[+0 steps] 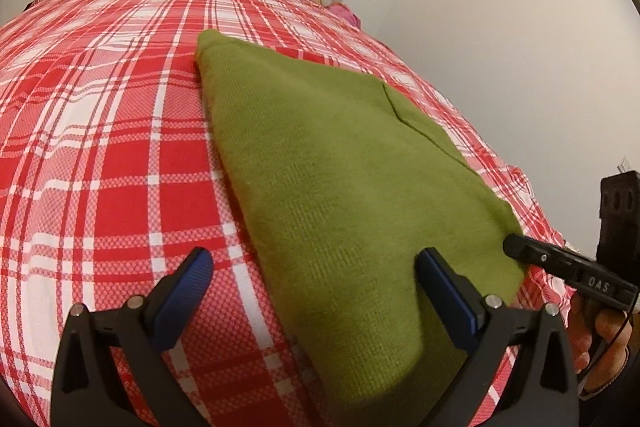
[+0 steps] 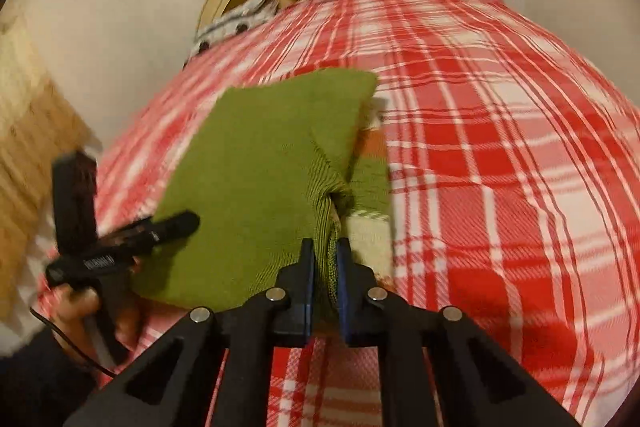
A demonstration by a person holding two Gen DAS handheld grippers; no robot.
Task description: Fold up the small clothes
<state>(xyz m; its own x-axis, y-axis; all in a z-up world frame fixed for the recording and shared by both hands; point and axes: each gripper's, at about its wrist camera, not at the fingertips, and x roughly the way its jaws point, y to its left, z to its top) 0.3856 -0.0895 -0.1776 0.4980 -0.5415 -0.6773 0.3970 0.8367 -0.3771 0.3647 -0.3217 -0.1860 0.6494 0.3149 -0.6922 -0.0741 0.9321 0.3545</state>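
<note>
Left claw [image 1: 314,291] agape; right claw [image 2: 322,267] pinched tight.

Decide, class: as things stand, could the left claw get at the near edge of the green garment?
Probably yes. The left claw is open and empty, with the green garment lying flat on the plaid bedsheet directly ahead and nothing between. The right claw pinches a different, bunched edge, so it shouldn't obstruct.
</note>
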